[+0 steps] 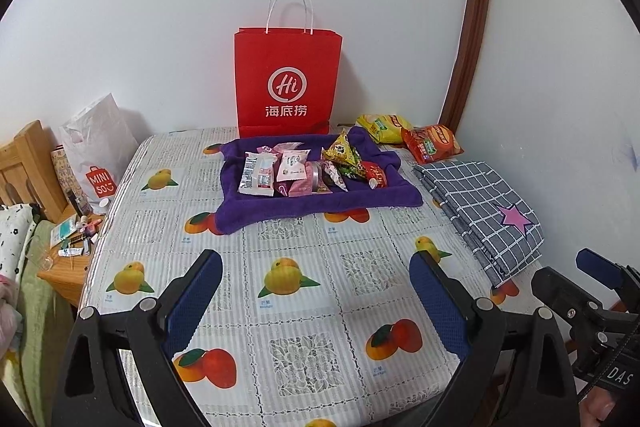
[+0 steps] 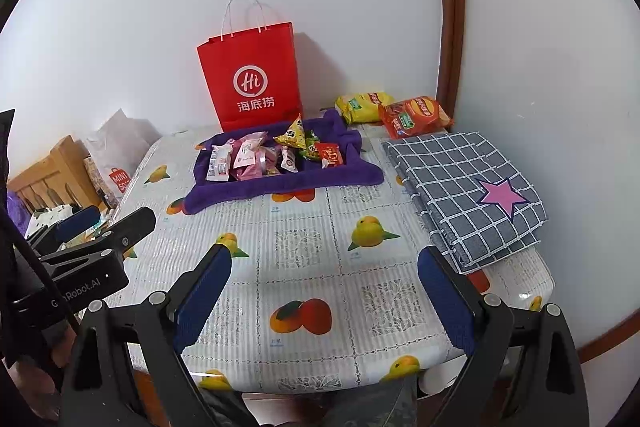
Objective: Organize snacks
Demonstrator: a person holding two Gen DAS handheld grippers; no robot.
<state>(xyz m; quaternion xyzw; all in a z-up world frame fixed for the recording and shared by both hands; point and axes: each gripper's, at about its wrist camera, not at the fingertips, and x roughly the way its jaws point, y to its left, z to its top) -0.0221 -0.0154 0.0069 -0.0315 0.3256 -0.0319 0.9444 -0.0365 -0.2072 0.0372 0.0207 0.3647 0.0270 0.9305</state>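
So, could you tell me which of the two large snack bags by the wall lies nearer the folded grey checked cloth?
The red-orange crinkly snack bag; it touches the cloth, while the yellow bag lies beyond it.

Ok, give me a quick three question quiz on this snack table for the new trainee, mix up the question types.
1. True or false: both claws, the left claw and the right claw, are open and empty.
2. Multiple choice: the small snack packets lie on A) the checked cloth, B) the purple towel, C) bare tablecloth.
3. Fill in: the yellow chip bag and the orange chip bag lie to the ___ of the red paper bag in both views.

Key: 1 true; 2 B; 3 right.
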